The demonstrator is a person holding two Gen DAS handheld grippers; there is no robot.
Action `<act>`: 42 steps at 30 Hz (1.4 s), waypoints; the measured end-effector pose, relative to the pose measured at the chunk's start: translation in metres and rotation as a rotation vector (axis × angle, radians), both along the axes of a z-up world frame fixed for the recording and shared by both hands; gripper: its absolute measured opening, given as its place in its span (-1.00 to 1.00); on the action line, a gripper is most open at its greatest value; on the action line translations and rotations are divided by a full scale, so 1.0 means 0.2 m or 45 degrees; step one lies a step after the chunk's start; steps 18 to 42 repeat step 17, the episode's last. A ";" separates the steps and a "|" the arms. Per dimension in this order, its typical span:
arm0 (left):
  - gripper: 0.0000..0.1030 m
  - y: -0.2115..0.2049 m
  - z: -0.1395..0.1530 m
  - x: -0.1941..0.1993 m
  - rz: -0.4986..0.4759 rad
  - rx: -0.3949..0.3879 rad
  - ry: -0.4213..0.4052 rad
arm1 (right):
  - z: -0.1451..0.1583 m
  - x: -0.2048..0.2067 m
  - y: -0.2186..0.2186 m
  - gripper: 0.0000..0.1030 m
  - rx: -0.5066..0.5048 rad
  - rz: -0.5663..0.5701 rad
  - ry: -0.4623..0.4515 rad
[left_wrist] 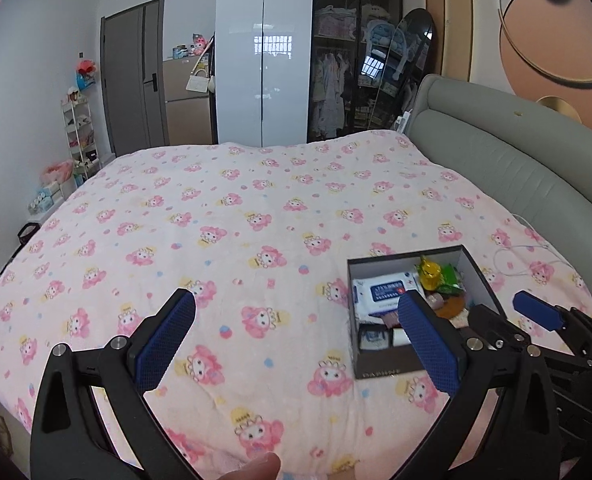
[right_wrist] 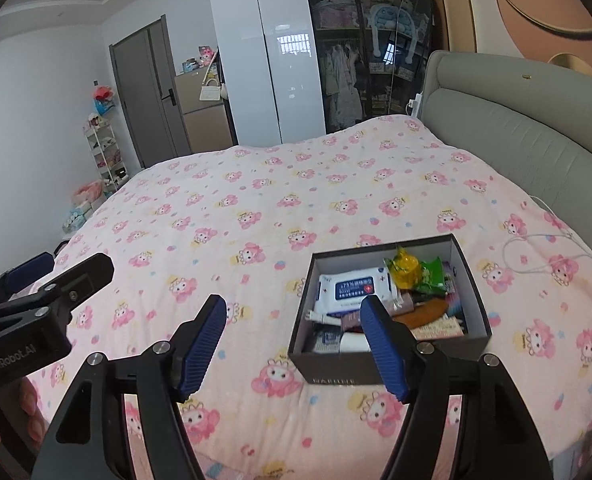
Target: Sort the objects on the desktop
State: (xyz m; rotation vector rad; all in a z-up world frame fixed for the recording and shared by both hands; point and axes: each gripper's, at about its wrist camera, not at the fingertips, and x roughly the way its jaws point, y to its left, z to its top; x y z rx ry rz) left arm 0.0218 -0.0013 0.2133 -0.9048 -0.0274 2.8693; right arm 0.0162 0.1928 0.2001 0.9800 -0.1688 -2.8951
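A dark open box (right_wrist: 327,374) sits on the pink patterned bed and also shows in the left wrist view (left_wrist: 391,368). It holds a white and blue wipes pack (right_wrist: 351,288), a yellow wrapped item (right_wrist: 405,268), a green packet (right_wrist: 431,274) and several other small things. My left gripper (left_wrist: 296,332) is open and empty, above the blanket just left of the box. My right gripper (right_wrist: 294,340) is open and empty, its right finger over the box's near side. Each gripper also shows in the other's view, the right (left_wrist: 535,314) and the left (right_wrist: 62,268).
The pink bedspread (left_wrist: 256,208) covers the whole bed. A grey padded headboard (right_wrist: 535,140) runs along the right. A white cable (right_wrist: 535,256) lies on the blanket right of the box. A wardrobe (left_wrist: 264,60), door and shelf rack stand beyond the bed.
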 end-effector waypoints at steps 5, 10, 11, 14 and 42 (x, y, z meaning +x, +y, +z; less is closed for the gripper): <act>0.99 0.03 -0.02 0.16 -0.007 0.001 0.002 | -0.01 0.12 0.00 0.31 -0.009 0.019 0.017; 0.99 0.05 -0.03 0.23 -0.018 -0.009 0.017 | -0.03 0.17 -0.01 0.32 -0.007 0.027 0.019; 0.99 0.06 -0.03 0.24 -0.019 -0.004 0.013 | -0.03 0.18 -0.01 0.32 -0.014 0.031 0.017; 0.99 0.05 -0.05 0.26 -0.017 0.014 0.003 | -0.03 0.21 -0.01 0.32 -0.011 0.030 0.022; 0.99 0.05 -0.06 0.26 -0.010 0.023 -0.013 | -0.04 0.23 -0.02 0.32 0.001 0.027 0.029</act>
